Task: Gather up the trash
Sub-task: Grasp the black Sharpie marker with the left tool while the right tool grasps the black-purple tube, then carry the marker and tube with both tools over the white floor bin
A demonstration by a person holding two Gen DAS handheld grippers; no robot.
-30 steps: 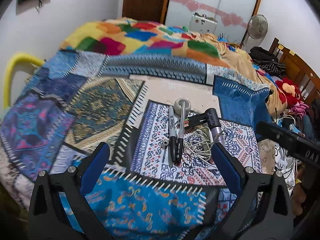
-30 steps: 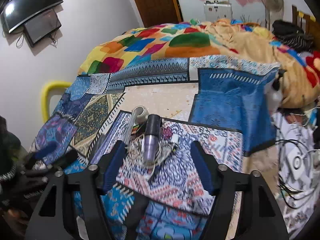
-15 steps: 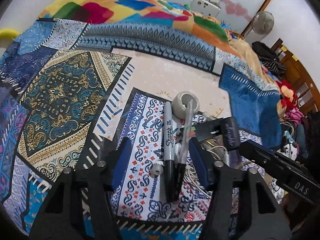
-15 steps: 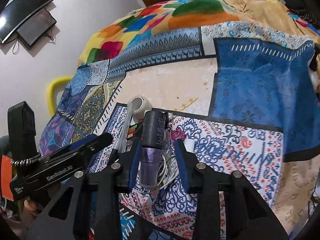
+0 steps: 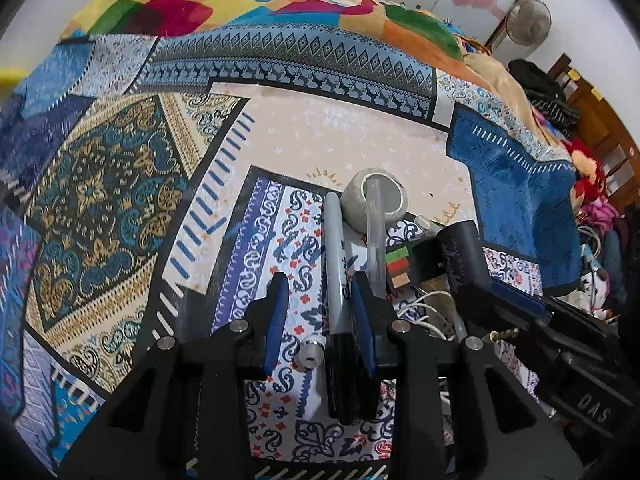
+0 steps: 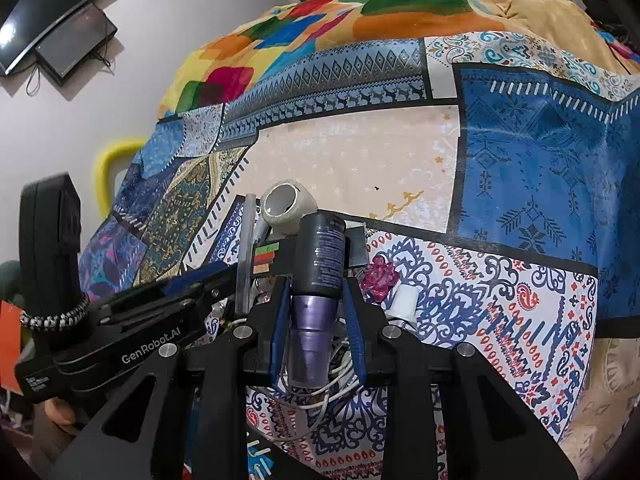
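Patchwork blue-patterned bedspread [image 5: 120, 184] w/ clutter pile. Dark cylindrical spray can w/ purple cap [image 6: 318, 280] lies in pile; right gripper [image 6: 316, 312] pinching it. Left gripper [image 5: 320, 304] part-closed round grey-black marker pen [image 5: 335, 280], contact unclear.

A bed [image 5: 340, 132] spread with a patchwork cover.
Marker [image 5: 334, 264], tape roll [image 5: 374, 200], dark bottle [image 6: 318, 260] and white cable [image 6: 320, 394] lie clustered on it.
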